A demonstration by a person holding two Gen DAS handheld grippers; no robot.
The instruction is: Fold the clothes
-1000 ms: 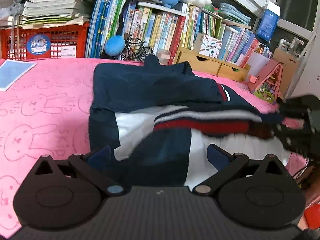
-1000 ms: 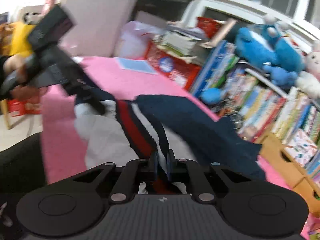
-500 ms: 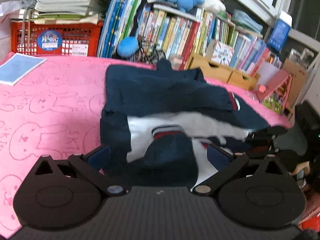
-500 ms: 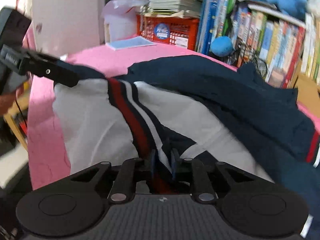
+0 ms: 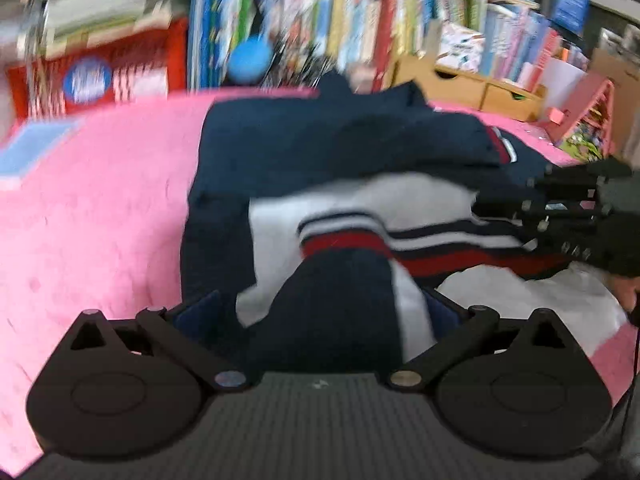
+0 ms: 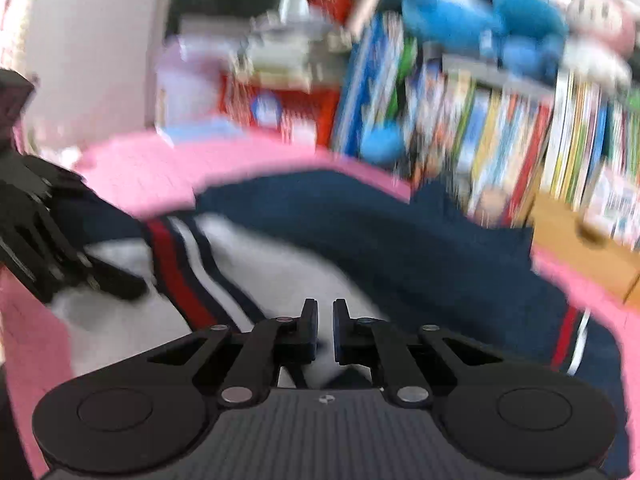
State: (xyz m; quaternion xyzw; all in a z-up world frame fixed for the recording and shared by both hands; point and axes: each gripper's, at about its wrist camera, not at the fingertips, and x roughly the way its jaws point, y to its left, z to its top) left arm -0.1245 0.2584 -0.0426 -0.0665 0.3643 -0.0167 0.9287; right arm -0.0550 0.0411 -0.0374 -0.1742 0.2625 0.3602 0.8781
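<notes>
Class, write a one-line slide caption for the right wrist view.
Right gripper nearly shut over a navy, white and red-striped jacket on a pink blanket, with the left gripper at left.

Jacket (image 5: 340,148) – soft matt cloth; pink cover (image 5: 100,200) – fuzzy fabric; drawers (image 5: 480,92) wood.

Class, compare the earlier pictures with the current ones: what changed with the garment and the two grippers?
The right gripper let go of the striped hem and now sits shut and empty. The jacket lies flatter. The left gripper still has cloth between its wide jaws, on the pink cover.
</notes>
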